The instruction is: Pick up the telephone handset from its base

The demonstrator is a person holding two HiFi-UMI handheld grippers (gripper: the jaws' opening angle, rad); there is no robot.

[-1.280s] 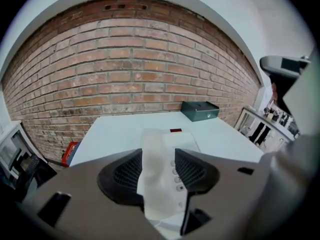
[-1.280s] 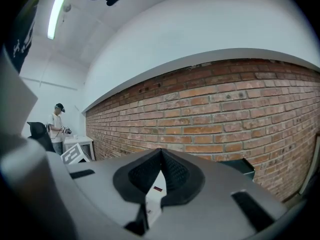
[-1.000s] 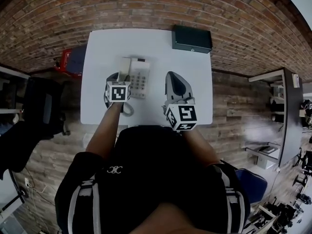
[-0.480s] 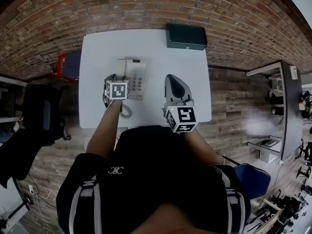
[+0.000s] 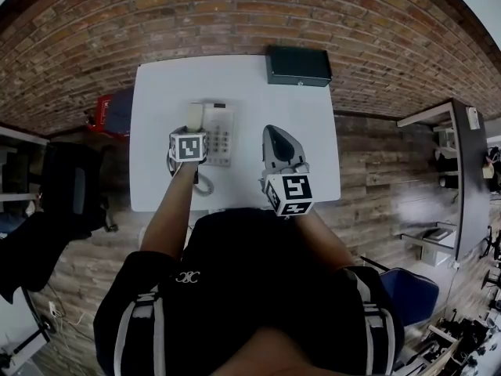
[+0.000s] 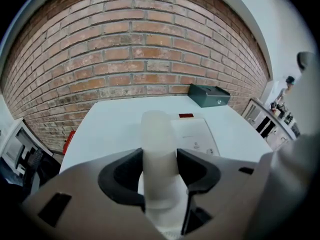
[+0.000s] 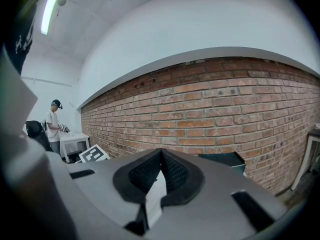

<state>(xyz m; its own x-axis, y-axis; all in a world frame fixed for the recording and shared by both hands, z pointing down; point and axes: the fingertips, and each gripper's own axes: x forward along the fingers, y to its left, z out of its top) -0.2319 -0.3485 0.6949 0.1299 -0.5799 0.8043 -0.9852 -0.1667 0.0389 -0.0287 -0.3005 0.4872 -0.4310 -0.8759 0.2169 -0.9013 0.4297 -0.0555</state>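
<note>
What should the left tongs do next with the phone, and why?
Probably squeeze the left tongs shut on the handset. It already sits between their wide-open jaws while lying on the phone base, so a firm grip seems to be the only thing missing before lifting it.

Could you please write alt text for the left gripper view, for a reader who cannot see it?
The black-padded jaws of the left gripper stand open on either side of a pale white plastic telephone handset, which lies on its white base on a white table. Behind stand a dark green box and a red brick wall.
</note>
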